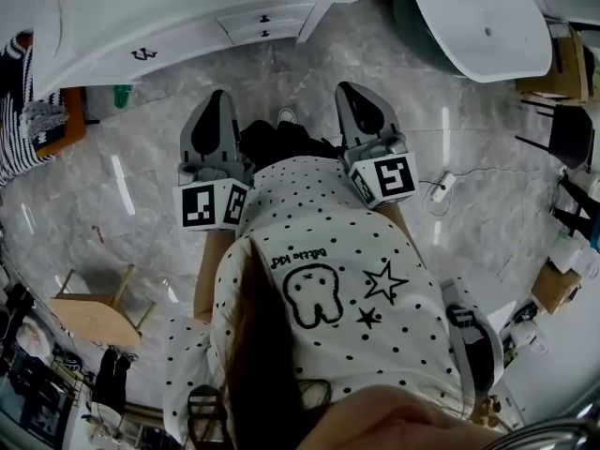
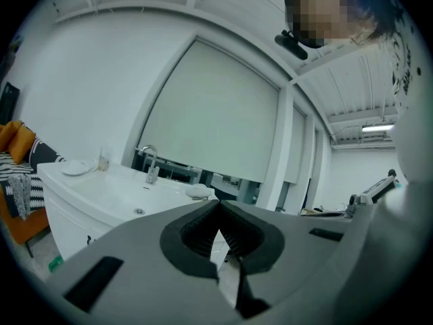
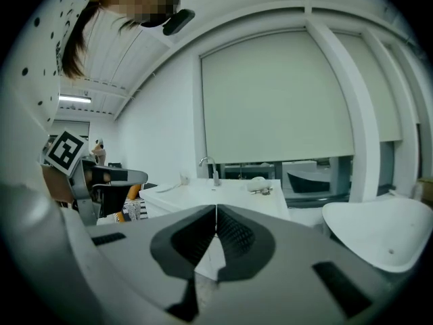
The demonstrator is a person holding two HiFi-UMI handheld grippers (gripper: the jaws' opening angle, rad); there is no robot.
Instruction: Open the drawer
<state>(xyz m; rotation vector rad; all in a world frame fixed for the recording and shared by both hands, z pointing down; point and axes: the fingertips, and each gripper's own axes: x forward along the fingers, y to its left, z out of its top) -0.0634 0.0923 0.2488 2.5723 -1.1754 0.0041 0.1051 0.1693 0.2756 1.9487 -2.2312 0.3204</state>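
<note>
White and glossy: saw, in the head view, the vanity (image 1: pixel 169 17) with its small knobbed drawer (image 1: pixel 267 15) flush, well beyond the grey wedge-shaped left gripper (image 1: pixel 219 95) and right gripper (image 1: pixel 349 88). Found, in the left gripper view, ribbed black pads (image 2: pixel 200 235) pressed together, empty. Found likewise in the right gripper view.

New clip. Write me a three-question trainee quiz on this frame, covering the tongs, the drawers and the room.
1. True or false: the left tongs are shut with nothing between them.
2. Where are the right tongs relative to the drawers? A) on a knob B) apart from them C) inside one
3. Fill in: in the head view, the tub lies to the ____ of the drawers.
Key: 1 true; 2 B; 3 right.
</note>
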